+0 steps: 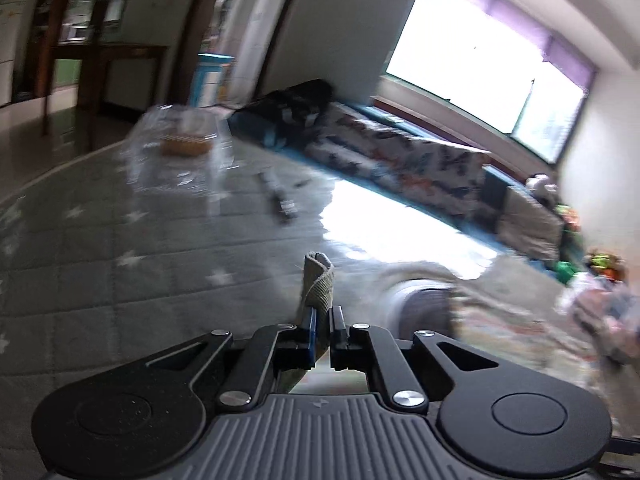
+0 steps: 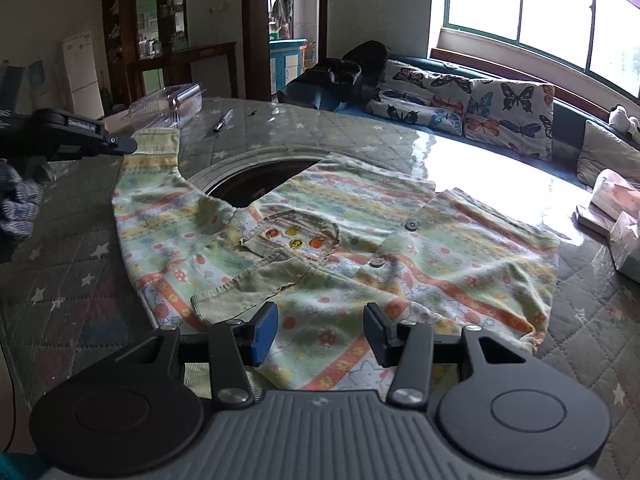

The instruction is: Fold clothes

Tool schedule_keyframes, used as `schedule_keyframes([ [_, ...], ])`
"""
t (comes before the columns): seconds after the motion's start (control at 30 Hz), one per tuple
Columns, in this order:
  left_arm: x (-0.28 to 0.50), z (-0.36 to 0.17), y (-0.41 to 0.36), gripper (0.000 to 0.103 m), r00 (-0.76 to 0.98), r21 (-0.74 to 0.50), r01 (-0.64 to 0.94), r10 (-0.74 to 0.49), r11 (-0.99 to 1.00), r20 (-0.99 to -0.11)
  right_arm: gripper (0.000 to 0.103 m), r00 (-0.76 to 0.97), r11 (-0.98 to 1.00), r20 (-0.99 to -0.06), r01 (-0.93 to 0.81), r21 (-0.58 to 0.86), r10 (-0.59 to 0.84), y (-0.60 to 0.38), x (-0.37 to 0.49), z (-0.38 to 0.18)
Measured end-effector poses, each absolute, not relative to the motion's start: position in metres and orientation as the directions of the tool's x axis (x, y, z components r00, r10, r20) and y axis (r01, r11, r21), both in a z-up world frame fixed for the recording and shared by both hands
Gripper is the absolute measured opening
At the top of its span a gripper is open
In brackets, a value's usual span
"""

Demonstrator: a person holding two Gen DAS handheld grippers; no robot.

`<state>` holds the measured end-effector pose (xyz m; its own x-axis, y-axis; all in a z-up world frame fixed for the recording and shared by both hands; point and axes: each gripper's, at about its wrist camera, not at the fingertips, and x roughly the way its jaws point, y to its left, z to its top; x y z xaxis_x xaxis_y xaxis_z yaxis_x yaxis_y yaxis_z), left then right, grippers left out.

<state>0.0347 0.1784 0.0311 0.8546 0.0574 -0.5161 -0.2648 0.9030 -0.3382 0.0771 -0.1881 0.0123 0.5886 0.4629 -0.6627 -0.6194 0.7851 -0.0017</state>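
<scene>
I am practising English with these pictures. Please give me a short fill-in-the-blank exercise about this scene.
1. The left hand-held gripper is shut on the garment's ____ cuff.
2. The right hand-held gripper is ____, over the patterned garment.
3. The cushions show ____.

Missing words: green; open; butterflies

soft printed cotton garment [image 2: 360,248]

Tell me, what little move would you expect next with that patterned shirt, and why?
Probably the left gripper carries its corner across toward the middle of the patterned shirt. It is shut on the beige cuff at the far left end of the garment, which otherwise lies spread flat on the quilted table cover. The right gripper hangs open over the near hem, gripping nothing.
</scene>
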Motion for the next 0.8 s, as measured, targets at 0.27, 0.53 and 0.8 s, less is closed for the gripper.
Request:
schedule_keyframes([
  [0.27,0.037,0.068,0.105,0.006,0.882,-0.397,-0.014,-0.176,0.918,-0.437,0.048,0.627,0.824,-0.634,-0.566,0.028,0.452,-0.213,0.079,0.018],
  [0.53,0.042,0.079,0.035,0.005,0.818,-0.451,0.211,-0.408,0.868,-0.404,0.047,0.684,0.879,-0.600,-0.471,0.071,0.414,-0.252,0.083,0.025],
  [0.8,0.047,0.048,-0.031,0.006,0.695,-0.432,0.362,-0.548,0.826,-0.466,0.047,0.722,0.917,-0.575,-0.373,0.143,0.384,-0.286,0.085,0.031],
])
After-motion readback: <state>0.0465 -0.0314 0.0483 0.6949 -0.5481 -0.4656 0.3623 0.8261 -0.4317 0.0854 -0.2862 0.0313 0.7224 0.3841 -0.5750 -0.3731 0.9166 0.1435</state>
